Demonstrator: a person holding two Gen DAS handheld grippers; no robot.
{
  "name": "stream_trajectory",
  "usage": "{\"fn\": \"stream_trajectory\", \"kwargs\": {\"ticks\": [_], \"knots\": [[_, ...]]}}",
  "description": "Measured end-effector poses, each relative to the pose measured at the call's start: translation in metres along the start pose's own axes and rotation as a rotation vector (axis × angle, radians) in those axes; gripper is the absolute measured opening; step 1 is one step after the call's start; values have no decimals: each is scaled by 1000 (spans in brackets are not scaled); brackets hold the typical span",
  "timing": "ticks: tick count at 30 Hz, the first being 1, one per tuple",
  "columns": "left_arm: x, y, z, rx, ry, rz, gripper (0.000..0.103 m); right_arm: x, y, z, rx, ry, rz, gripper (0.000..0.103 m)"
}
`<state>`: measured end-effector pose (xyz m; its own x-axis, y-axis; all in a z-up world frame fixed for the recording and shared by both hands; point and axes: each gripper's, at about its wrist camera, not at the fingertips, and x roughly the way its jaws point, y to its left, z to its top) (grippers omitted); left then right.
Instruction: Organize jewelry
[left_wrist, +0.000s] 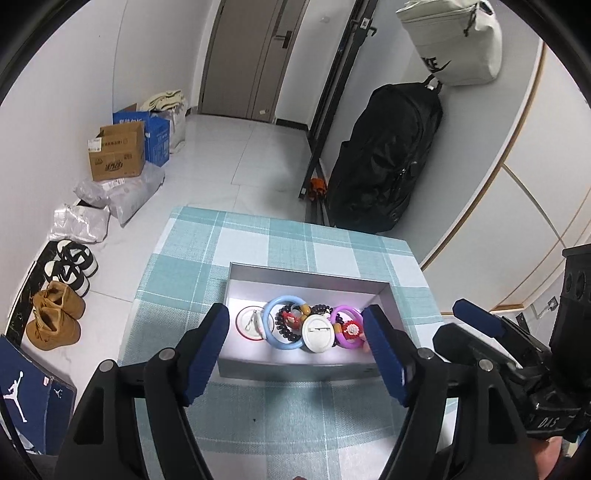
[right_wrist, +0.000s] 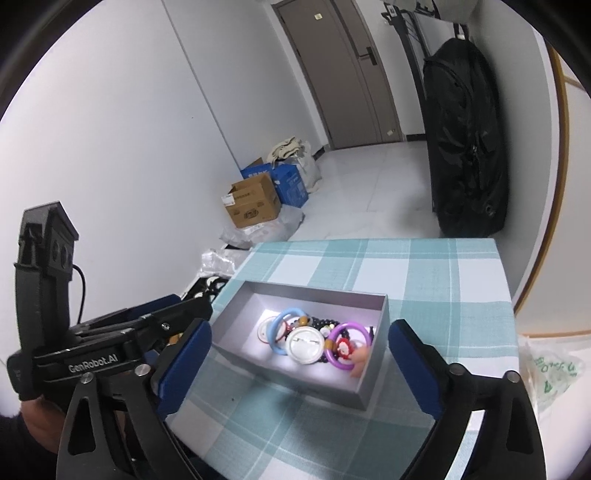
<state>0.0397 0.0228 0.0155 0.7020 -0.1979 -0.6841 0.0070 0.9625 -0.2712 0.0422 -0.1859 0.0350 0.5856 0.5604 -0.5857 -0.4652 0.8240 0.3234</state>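
A grey open box (left_wrist: 236, 363) (right_wrist: 236, 314) sits on the checked tablecloth. Inside lie a light blue bangle (left_wrist: 271, 339) (right_wrist: 275, 325), a purple bangle (left_wrist: 338, 319) (right_wrist: 349, 326), a white round badge (left_wrist: 317, 332) (right_wrist: 304, 347), another white disc (left_wrist: 253, 323), dark beaded bracelets (left_wrist: 282, 326) and a red-and-white charm (left_wrist: 351, 328) (right_wrist: 345, 349). My left gripper (left_wrist: 295, 347) is open and empty, held above the box's near side. My right gripper (right_wrist: 299, 365) is open and empty, just in front of the box; it also shows at the right of the left wrist view (left_wrist: 480, 325).
The table (left_wrist: 258, 243) (right_wrist: 424, 266) has a teal plaid cloth. On the floor to the left are cardboard boxes (left_wrist: 118, 155), plastic parcels and shoes (left_wrist: 55, 314). A black bag (left_wrist: 384, 155) (right_wrist: 465, 147) hangs by the wall. A plastic bag (right_wrist: 550, 369) lies right of the table.
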Motion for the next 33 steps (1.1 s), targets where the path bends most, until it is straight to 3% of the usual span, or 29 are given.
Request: {"fn": "stream_trajectory", "kwargs": {"ticks": [13, 33], "knots": [[-16, -4, -14, 29, -50, 53, 72, -14, 14, -13, -67, -29, -22, 102], [-21, -12, -18, 64, -58, 66, 72, -17, 9, -16, -40, -22, -42, 103]]}}
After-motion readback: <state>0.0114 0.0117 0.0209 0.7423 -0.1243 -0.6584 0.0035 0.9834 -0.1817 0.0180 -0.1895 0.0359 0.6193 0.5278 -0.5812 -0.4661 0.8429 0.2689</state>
